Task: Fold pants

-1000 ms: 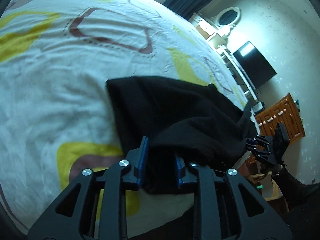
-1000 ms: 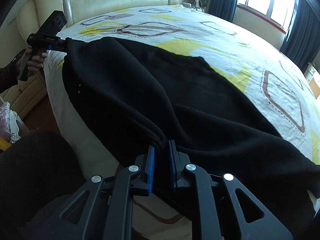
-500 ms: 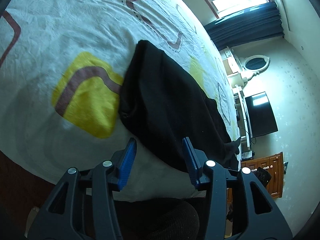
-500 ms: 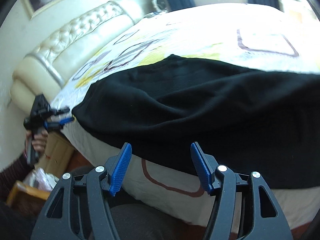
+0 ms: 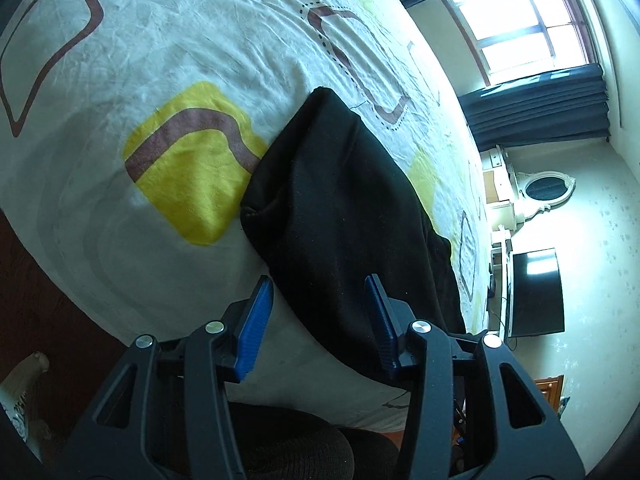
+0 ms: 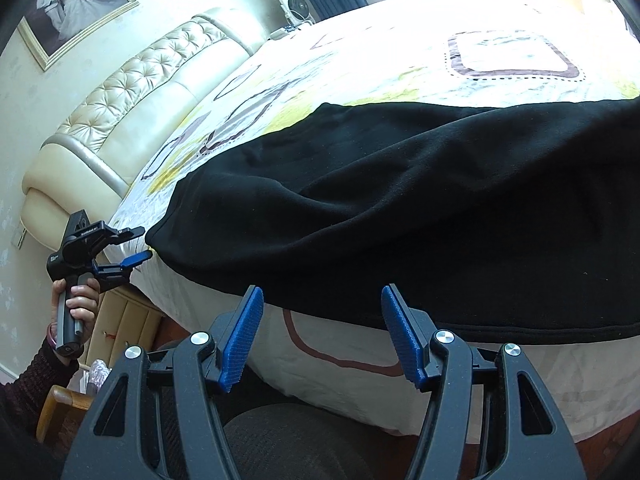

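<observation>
Pants (image 5: 340,216), black, are lying flat on the bed (image 5: 120,60) along its near edge, with the long axis running parallel to that edge. In the left wrist view, one narrow end is sitting just beyond the left gripper (image 5: 318,316), and the garment is stretching away toward the far side of the room. The left gripper is hovering with its jaws spread apart, gripping nothing; the blue pads (image 5: 256,320) are framing the near end of the fabric. The right gripper (image 6: 320,328) is likewise standing with jaws apart, empty, just short of the long hem that is overhanging the mattress edge. In the right wrist view, the left hand (image 6: 76,300) is gripping its tool handle upright beside the bed corner. Farther off, a tufted cream headboard (image 6: 132,96) is curving behind the patterned bedsheet (image 6: 400,60).
</observation>
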Demonstrator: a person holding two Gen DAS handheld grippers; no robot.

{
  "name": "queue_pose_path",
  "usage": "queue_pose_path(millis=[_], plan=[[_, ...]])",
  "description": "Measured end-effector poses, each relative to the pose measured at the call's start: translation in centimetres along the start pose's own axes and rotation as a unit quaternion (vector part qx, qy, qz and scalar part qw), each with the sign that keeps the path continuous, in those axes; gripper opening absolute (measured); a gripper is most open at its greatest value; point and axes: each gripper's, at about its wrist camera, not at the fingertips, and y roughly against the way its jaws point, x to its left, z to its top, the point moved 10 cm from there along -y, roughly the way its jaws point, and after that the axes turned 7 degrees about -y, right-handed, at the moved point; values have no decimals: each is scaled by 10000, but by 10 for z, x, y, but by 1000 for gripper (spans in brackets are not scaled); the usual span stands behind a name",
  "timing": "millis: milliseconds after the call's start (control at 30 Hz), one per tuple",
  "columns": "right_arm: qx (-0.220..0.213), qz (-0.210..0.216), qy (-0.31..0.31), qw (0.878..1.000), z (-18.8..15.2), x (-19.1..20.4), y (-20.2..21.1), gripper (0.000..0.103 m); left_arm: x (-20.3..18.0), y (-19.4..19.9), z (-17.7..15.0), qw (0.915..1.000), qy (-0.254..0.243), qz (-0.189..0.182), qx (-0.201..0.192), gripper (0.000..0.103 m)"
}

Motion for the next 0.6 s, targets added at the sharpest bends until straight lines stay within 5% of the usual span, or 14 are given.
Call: queue_pose_path(millis=[200,300,400,600], plan=[[65,0,-48,10000,-7,0,-2,61,-2,-21,9,10000,46,75,37,44],[66,80,-225,9997,-6,-1,-4,61,1,-23,9,9998,127,136,48,21],[-51,360,-767,9964,-1,-9,-4,61,1,-22,10,9998,105,176,3,18],[-348,1148,-2419,9629,13,-30,-12,61,-3,-17,12,9978,-113,632,-173,16]])
